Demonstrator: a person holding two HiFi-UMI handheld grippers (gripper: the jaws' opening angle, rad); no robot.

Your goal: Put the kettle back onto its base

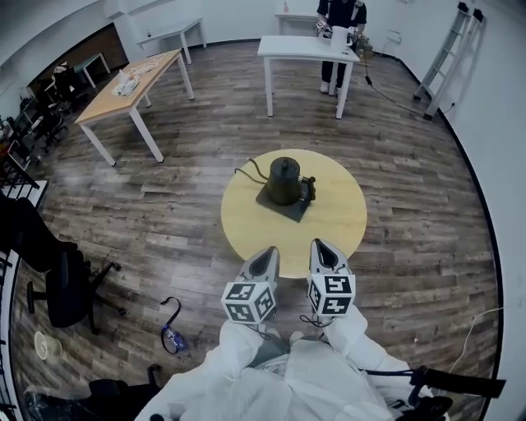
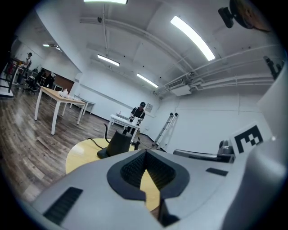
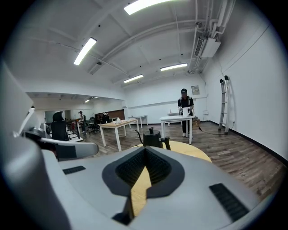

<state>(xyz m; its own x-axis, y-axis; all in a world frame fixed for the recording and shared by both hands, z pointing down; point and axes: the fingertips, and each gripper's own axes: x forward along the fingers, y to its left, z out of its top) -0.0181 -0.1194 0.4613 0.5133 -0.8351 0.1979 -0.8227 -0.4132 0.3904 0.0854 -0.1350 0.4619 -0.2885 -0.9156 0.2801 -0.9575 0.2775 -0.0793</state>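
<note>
A dark gooseneck kettle (image 1: 284, 181) stands upright on its flat dark base (image 1: 289, 209) in the middle of a round yellow table (image 1: 345, 224). The spout points left and the handle right. My left gripper (image 1: 268, 252) and right gripper (image 1: 326, 244) hover side by side over the table's near edge, well short of the kettle. Both are shut with nothing between the jaws. The left gripper view shows the kettle (image 2: 119, 143) beyond the closed tips (image 2: 145, 152). In the right gripper view the kettle (image 3: 151, 137) sits just above the closed tips (image 3: 145, 149).
A white table (image 1: 304, 49) with a person (image 1: 341, 16) behind it stands at the far side. A wooden table (image 1: 136, 82) is at the far left, a ladder (image 1: 448, 57) at the right wall. A black office chair (image 1: 66, 288) sits to my left on the wood floor.
</note>
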